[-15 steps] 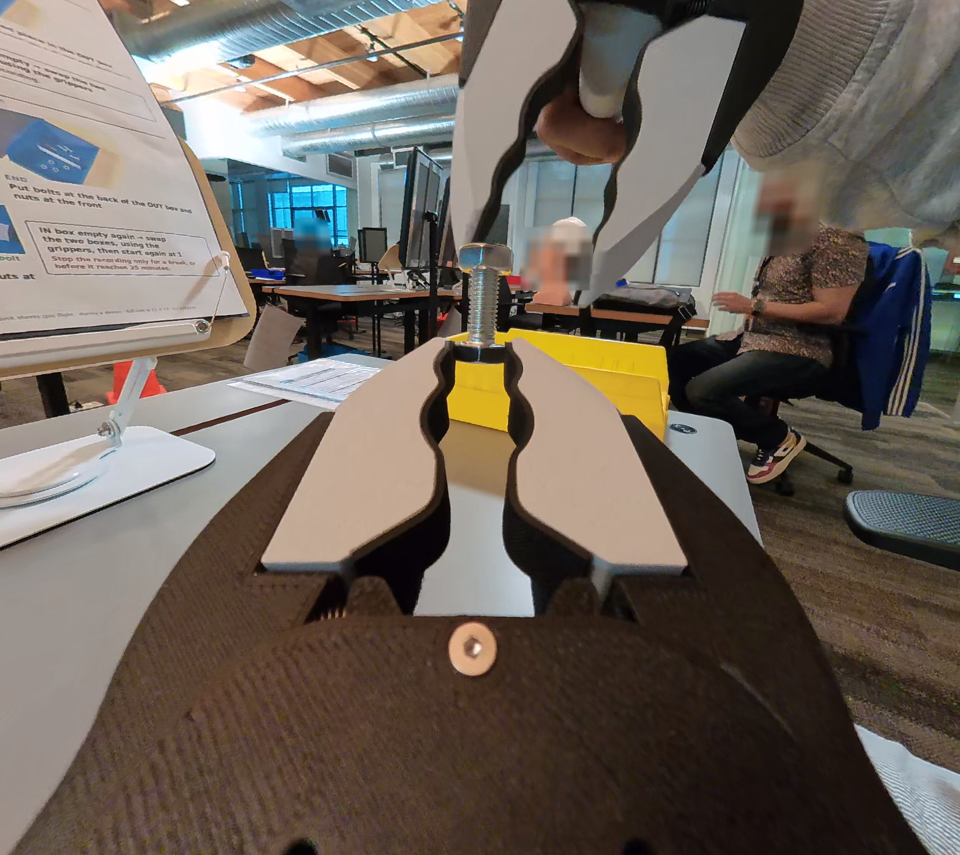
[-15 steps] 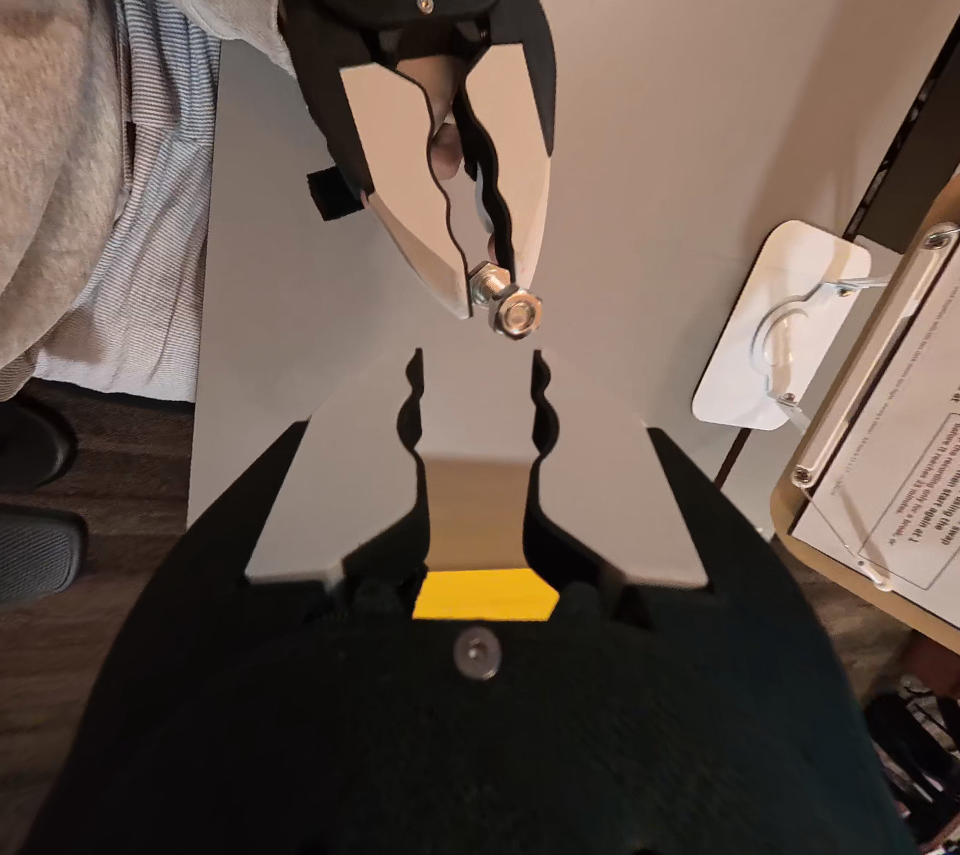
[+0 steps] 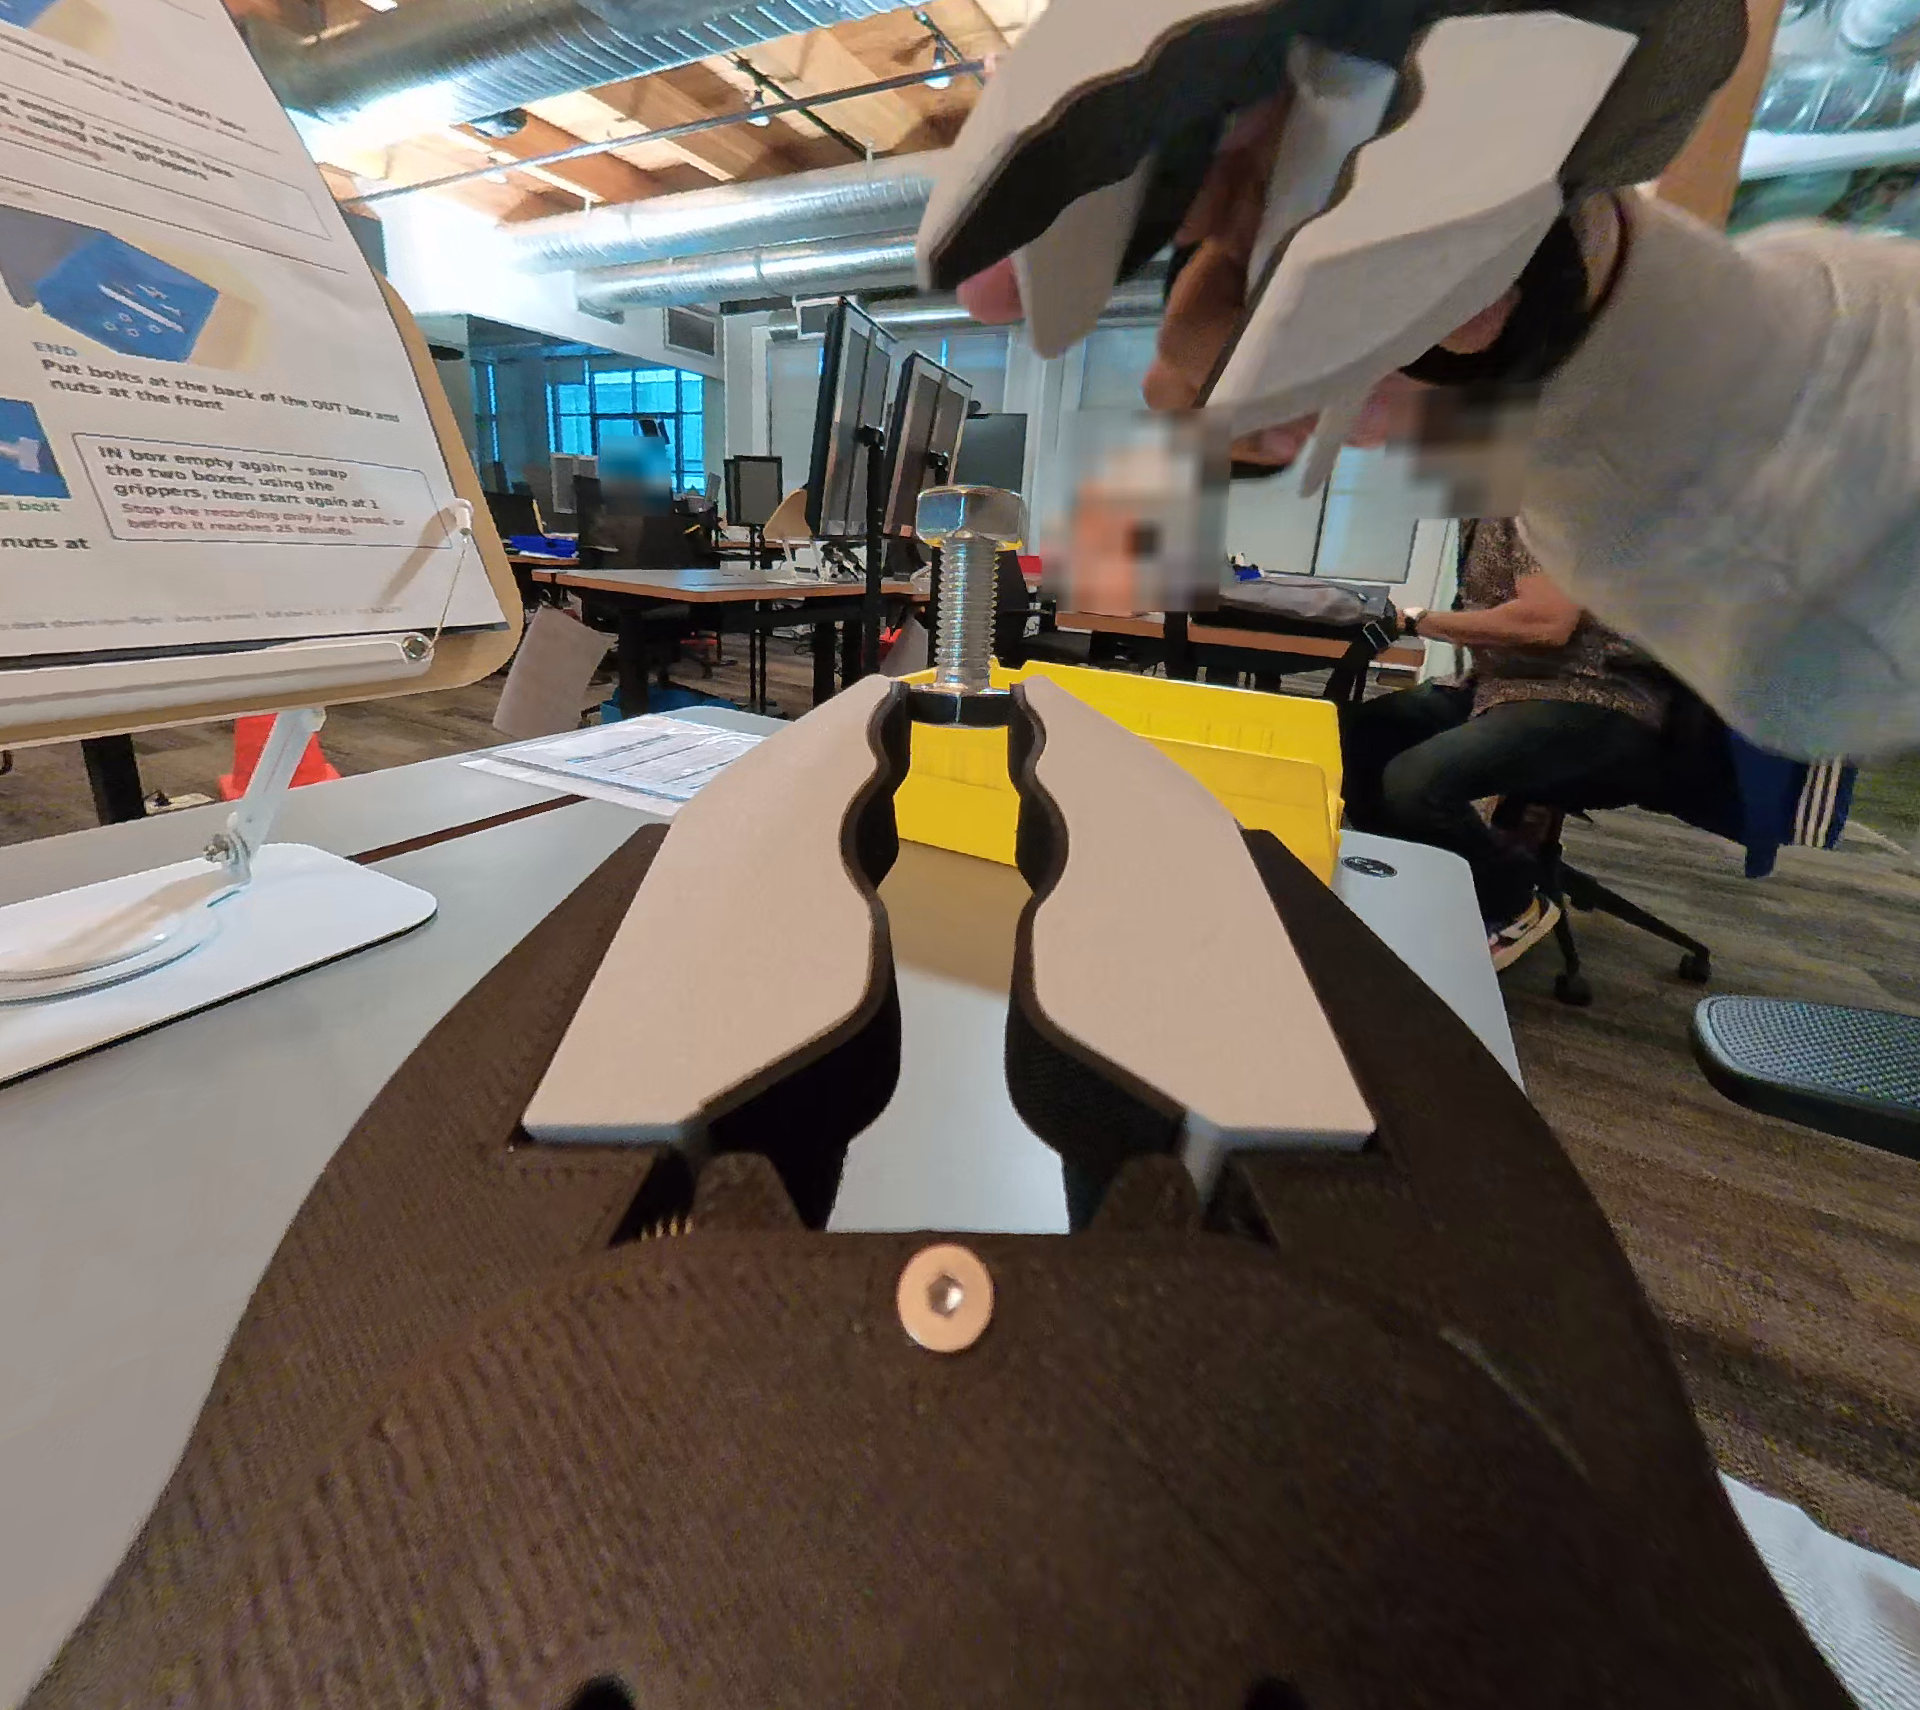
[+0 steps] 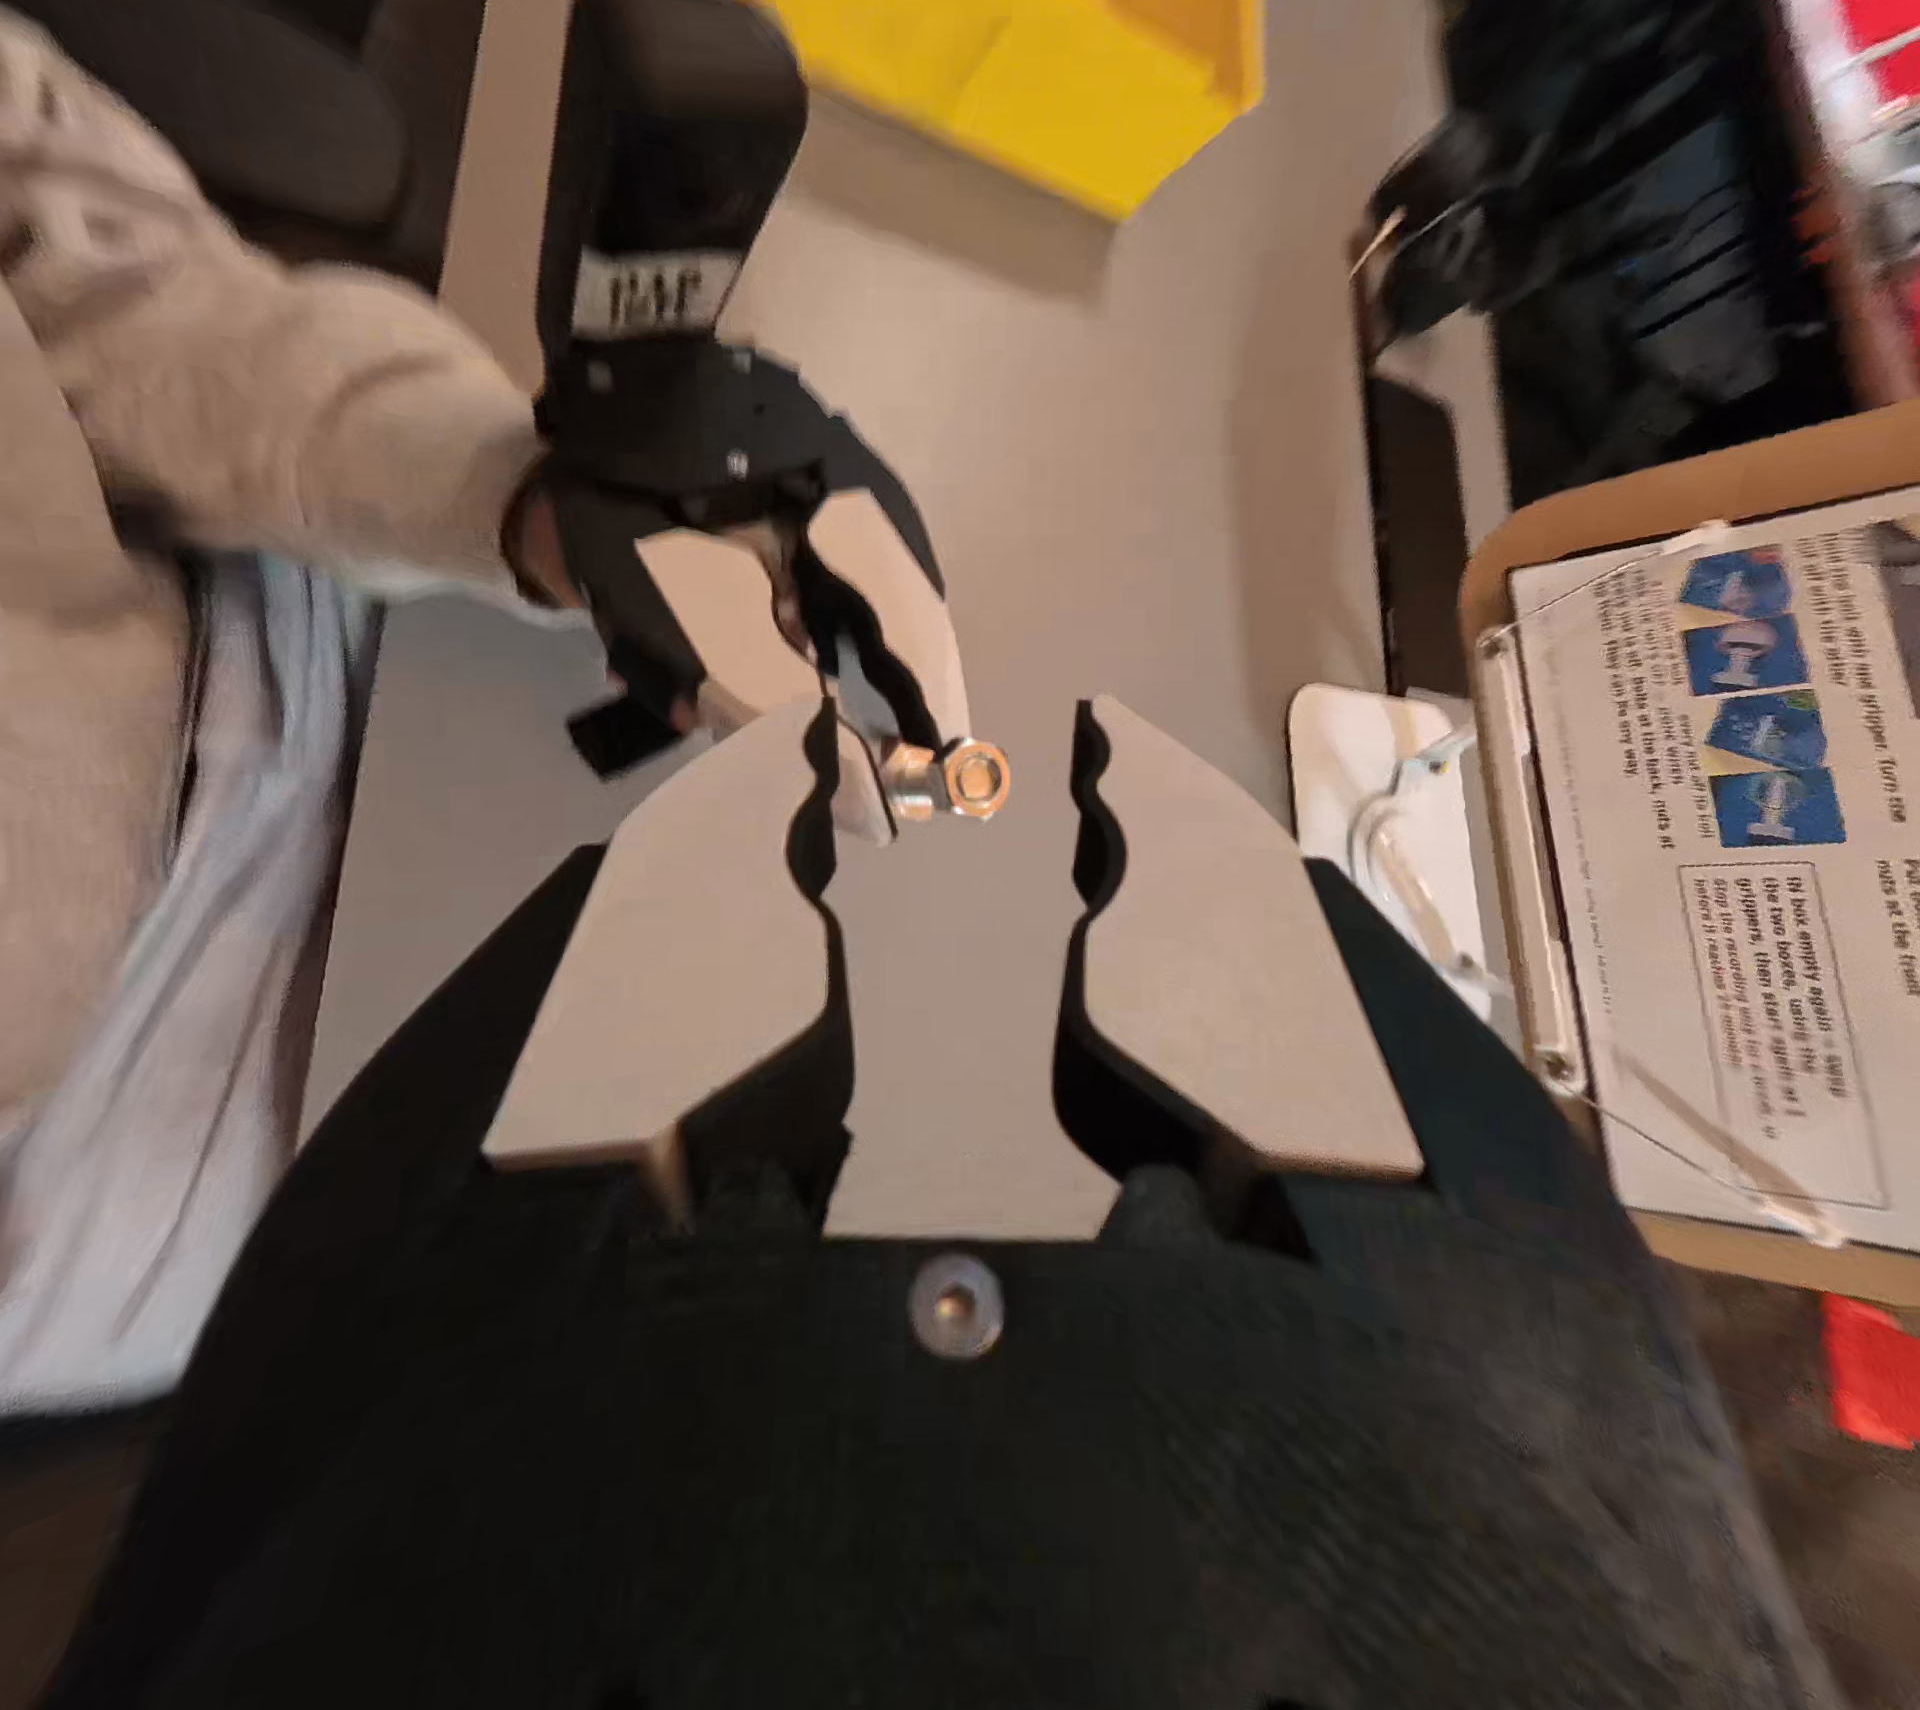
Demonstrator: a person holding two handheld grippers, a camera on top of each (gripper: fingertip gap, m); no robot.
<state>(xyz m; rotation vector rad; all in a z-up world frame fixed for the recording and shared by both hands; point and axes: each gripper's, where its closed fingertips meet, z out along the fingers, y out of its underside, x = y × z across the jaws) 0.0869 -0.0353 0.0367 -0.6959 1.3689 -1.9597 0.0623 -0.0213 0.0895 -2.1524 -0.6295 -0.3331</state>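
Steel bolt (image 3: 964, 590) pinched by left gripper (image 3: 958, 710); right gripper (image 4: 951, 725) spread above; yellow bin (image 3: 1174, 761) behind.

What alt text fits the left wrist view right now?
Left tongs shut on a nut threaded on an upright bolt, head up. Right tongs hang open above and to the right, clear of the bolt. A yellow bin sits behind on the grey table.

A printed instruction sheet (image 3: 197, 372) stands on a stand (image 3: 208, 891).
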